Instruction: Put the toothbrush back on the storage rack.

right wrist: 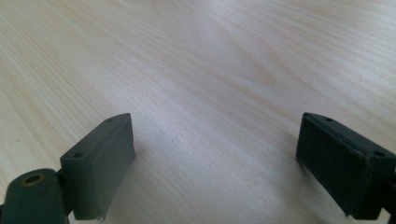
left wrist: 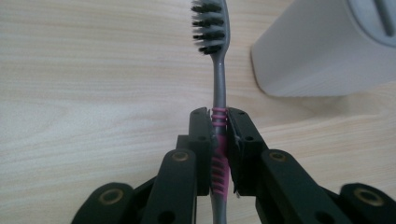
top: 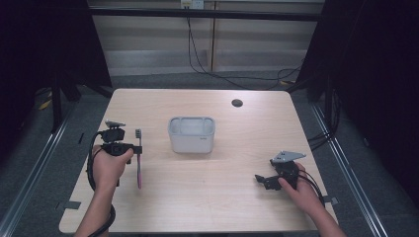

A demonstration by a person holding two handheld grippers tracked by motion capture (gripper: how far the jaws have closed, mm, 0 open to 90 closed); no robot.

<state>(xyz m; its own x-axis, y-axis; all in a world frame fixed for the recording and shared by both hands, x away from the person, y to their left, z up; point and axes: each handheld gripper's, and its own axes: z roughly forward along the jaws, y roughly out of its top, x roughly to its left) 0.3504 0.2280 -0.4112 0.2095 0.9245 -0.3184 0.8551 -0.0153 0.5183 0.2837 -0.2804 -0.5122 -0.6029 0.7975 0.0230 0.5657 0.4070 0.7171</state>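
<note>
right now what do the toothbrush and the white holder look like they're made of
Toothbrush: likely plastic, a smooth grey handle with pink ribbed grip rings that look rubbery, and dark bristles. Holder: probably matte white plastic, with even colour, rounded corners and no shine, though ceramic cannot be ruled out.

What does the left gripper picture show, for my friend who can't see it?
The left gripper pinches a toothbrush by its pink ribbed handle, with the dark bristles pointing away over a pale wooden table. A white container stands close by at the upper right.
</note>
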